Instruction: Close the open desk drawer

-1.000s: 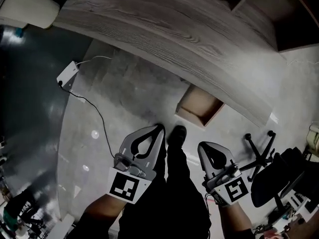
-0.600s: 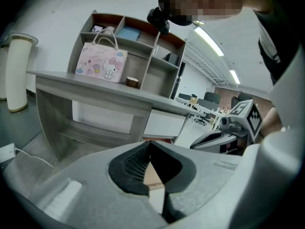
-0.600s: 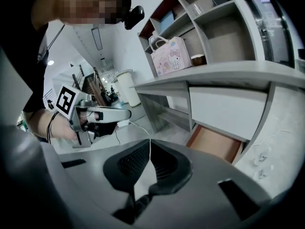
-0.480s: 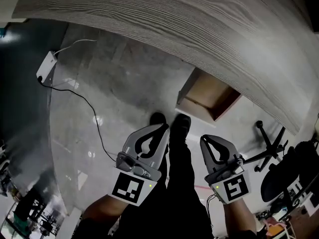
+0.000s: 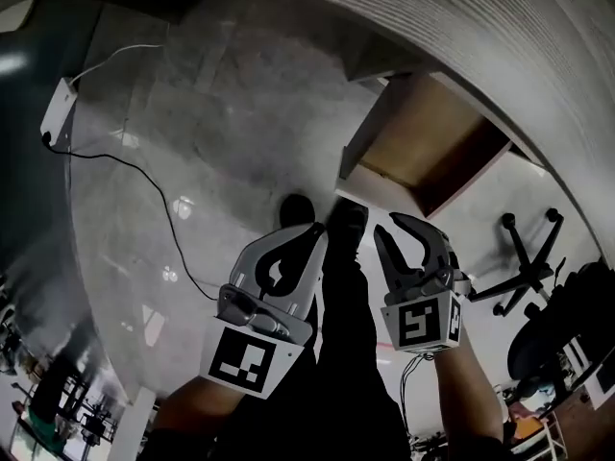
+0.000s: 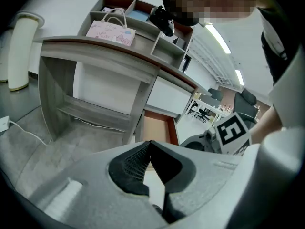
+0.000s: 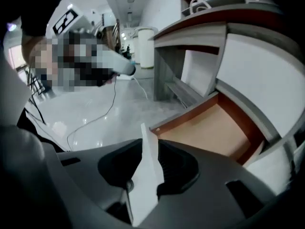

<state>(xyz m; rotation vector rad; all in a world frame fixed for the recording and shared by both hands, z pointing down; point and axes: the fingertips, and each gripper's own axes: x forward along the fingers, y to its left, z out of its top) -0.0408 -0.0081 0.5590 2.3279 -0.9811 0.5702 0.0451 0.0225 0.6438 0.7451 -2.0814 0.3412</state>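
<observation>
Step in hand, as I read it: the approach. The drawer (image 5: 423,142) was wide open w/ neither gripper on it yet. It sat centre-right of the head view, sticking out from under the desk (image 5: 519,36) edge, just above the person's shoes (image 5: 346,221). The inside was brown, w/ nothing in it that I could see.

The left gripper (image 5: 314,229), lower centre, had its fingertips together w/ nothing btw them, so it was closed and empty. The right gripper (image 5: 396,229), just right of it and nearer the drawer, had just been opening its jaws. They stood apart and held nothing. In the right gripper view a white sliver showed through the gap, prob. the drawer's front panel (image 5: 375,192). No contact could be made out.

The drawer's open top faced up. Its long axis ran upper right to lower left in the head view. The back end was under the desk at upper right, and the front panel at lower left faced the person.

Next move prob. calls for one gripper set against the middle of the front panel. It should then push straight along that axis toward upper right so the drawer doesn't skew. No grip is needed, only a push.
</observation>
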